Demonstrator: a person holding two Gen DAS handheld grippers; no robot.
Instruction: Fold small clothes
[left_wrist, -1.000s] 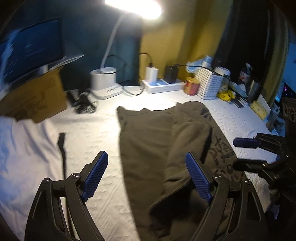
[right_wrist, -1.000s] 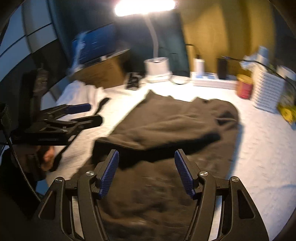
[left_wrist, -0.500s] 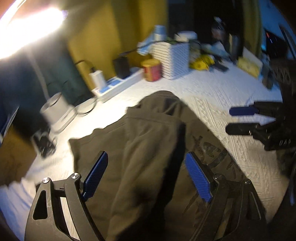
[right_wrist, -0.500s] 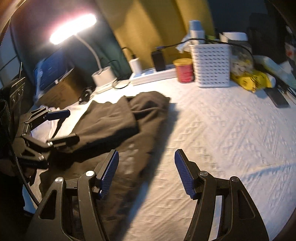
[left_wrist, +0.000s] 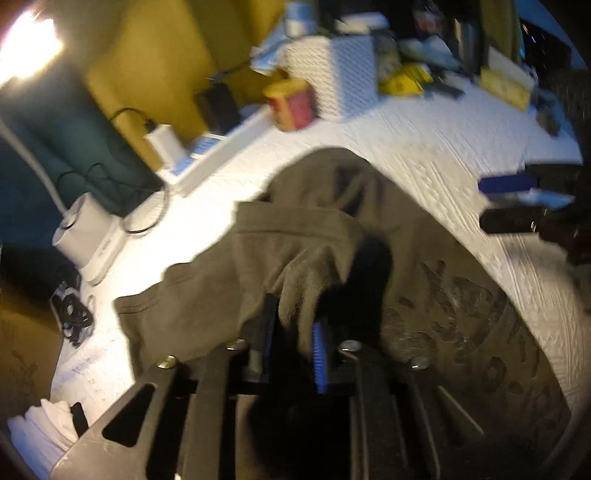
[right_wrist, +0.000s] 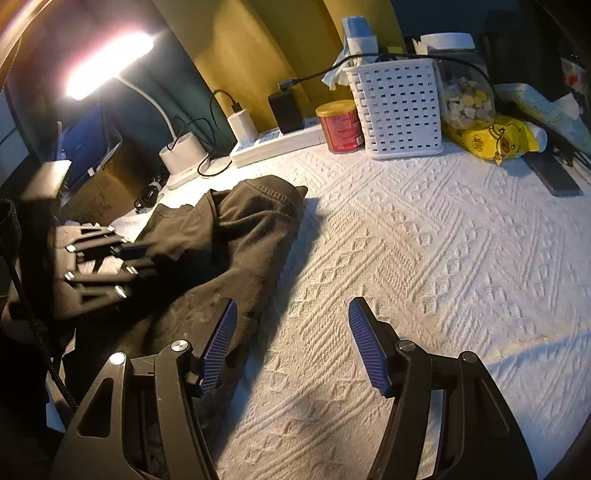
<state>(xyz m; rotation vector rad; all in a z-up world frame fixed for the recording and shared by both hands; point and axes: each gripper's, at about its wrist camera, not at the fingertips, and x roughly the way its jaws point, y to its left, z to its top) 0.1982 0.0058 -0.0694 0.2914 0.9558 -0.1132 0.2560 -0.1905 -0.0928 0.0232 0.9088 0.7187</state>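
A dark olive garment (left_wrist: 306, 236) with a printed front lies partly folded on the white textured table cover (right_wrist: 424, 236). My left gripper (left_wrist: 295, 332) is shut on a bunched fold of the garment and lifts it a little. In the right wrist view the left gripper (right_wrist: 138, 258) sits on the garment (right_wrist: 236, 236) at the left. My right gripper (right_wrist: 291, 343) is open and empty, low over the cover beside the garment's right edge. It also shows in the left wrist view (left_wrist: 513, 201) at the right, apart from the cloth.
Along the back stand a white slotted basket (right_wrist: 399, 110), a red tin (right_wrist: 340, 127), a power strip (right_wrist: 277, 144) with chargers, and a lamp base (right_wrist: 184, 155). A yellow bag (right_wrist: 491, 136) and a phone (right_wrist: 554, 177) lie at the right. White cloth (left_wrist: 40, 428) lies at the left.
My left gripper has closed on a fold of the garment, where it was open before. My right gripper has swung right, off the garment and over the bare cover.
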